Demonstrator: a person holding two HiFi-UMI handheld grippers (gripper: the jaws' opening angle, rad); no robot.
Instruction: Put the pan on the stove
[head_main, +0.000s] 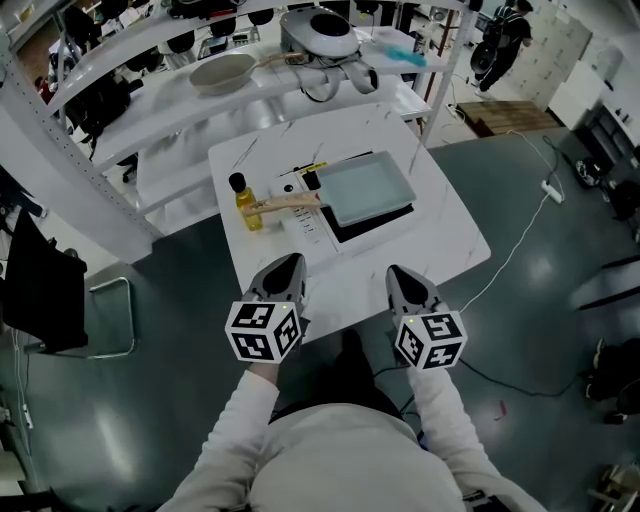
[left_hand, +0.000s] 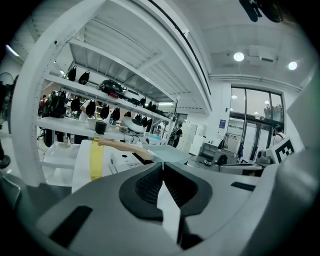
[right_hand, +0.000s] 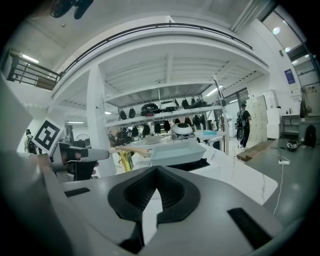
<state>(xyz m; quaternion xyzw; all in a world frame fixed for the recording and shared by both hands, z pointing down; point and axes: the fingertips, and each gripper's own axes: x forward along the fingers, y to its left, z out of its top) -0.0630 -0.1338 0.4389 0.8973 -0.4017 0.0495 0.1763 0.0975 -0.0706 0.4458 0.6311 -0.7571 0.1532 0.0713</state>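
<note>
Pan (head_main: 365, 188): on stove (head_main: 390, 222), ahead of and well apart from both grippers. Long axis runs left-right, with its handle (head_main: 287, 204) pointing left. Left gripper (head_main: 288, 262) and right gripper (head_main: 398, 272): jaws pressed together, empty.

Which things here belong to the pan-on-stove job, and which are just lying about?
Job: square pan, already on the stove; left claw and right claw, both shut and empty.
Lying about: oil bottle; round beige pan; white cooker.
</note>
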